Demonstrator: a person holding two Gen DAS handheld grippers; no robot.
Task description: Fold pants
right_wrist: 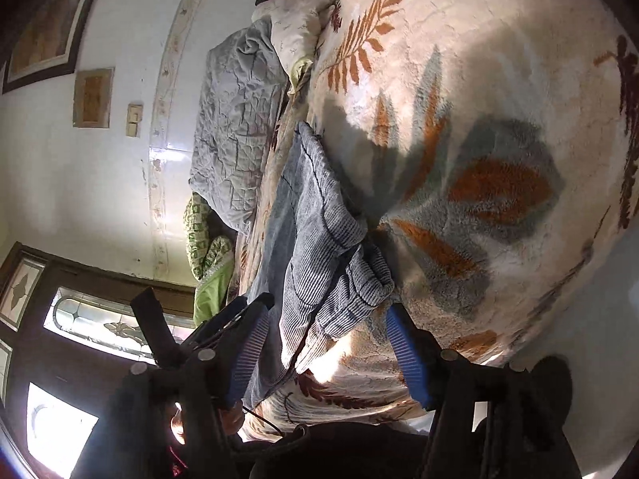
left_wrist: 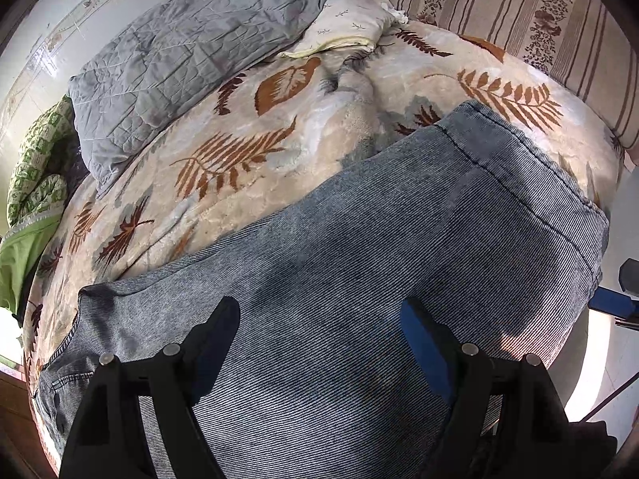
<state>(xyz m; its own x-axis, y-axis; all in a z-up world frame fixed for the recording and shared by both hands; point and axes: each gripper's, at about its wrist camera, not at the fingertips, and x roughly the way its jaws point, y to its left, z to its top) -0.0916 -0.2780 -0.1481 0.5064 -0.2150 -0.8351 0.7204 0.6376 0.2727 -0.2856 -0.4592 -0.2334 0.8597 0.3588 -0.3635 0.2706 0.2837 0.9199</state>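
Grey-blue denim pants (left_wrist: 359, 259) lie spread flat on a cream blanket with a leaf pattern (left_wrist: 239, 151). My left gripper (left_wrist: 319, 311) hangs just above the middle of the denim, open, with nothing between its black fingers. The right wrist view is rolled on its side. There a bunched, seamed end of the pants (right_wrist: 319, 239) lies on the blanket (right_wrist: 479, 119) and reaches in between the blue pads (right_wrist: 407, 351) of my right gripper (right_wrist: 327, 343). That gripper is open, and its pads stand clear of the cloth on both sides.
A grey quilt (left_wrist: 179, 60) and a white pillow (left_wrist: 347, 20) lie at the far side of the bed. Green patterned bedding (left_wrist: 36, 175) is bunched at the left edge. A striped, flowered cushion (left_wrist: 519, 12) is at the back right. A tiled wall and a glazed wooden door (right_wrist: 100, 319) stand beyond the bed.
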